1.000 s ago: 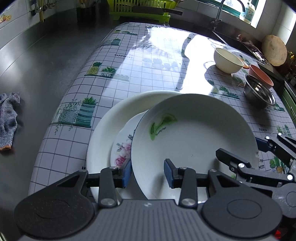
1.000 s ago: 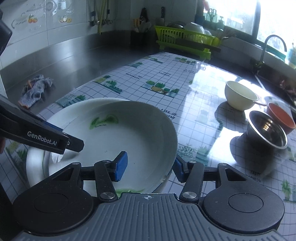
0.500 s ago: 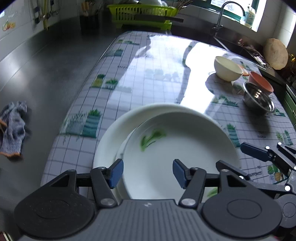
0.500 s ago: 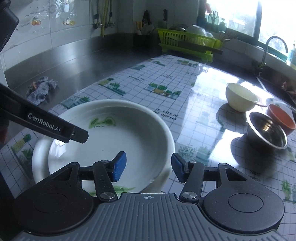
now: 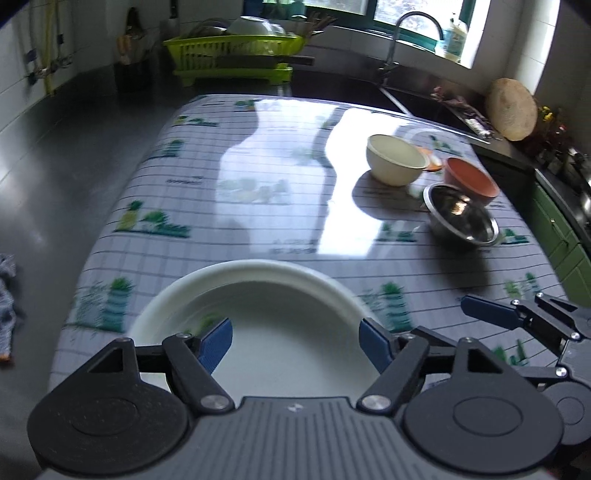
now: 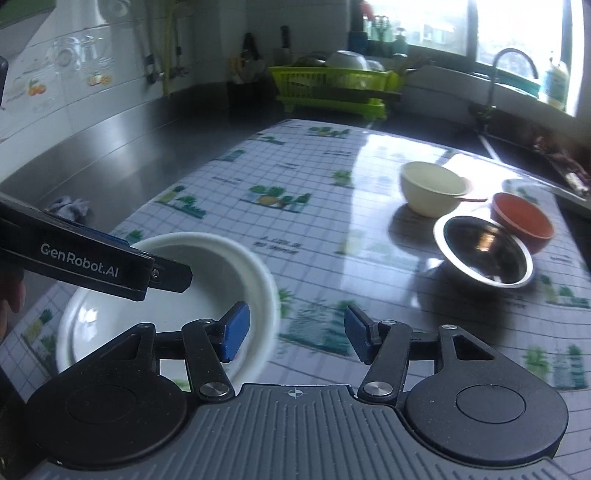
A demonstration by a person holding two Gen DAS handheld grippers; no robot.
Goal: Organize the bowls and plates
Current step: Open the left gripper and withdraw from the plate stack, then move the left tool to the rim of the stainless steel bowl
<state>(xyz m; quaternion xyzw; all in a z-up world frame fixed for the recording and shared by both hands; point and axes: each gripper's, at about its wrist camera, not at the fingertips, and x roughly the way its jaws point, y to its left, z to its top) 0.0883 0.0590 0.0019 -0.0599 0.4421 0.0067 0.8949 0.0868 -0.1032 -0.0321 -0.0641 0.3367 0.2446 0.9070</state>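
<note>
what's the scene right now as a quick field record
surface: tablecloth with plant print
plates: white stack at near edge
bowls: cream bowl, orange bowl, steel bowl, grouped at far right
left claw: open over the stack, jaws just widened, nothing gripped
right claw: open, empty, right of the stack
background: green rack, faucet

The white plates [image 5: 255,288] look like smooth, shiny china. At two o'clock sits a shiny metal bowl [image 5: 461,218]. The tablecloth [image 5: 258,177] is glossy plastic and mirrors the window light. The green rack [image 5: 232,59] at twelve o'clock looks plastic. The rag [image 5: 5,291] at nine o'clock is rough cloth.
</note>
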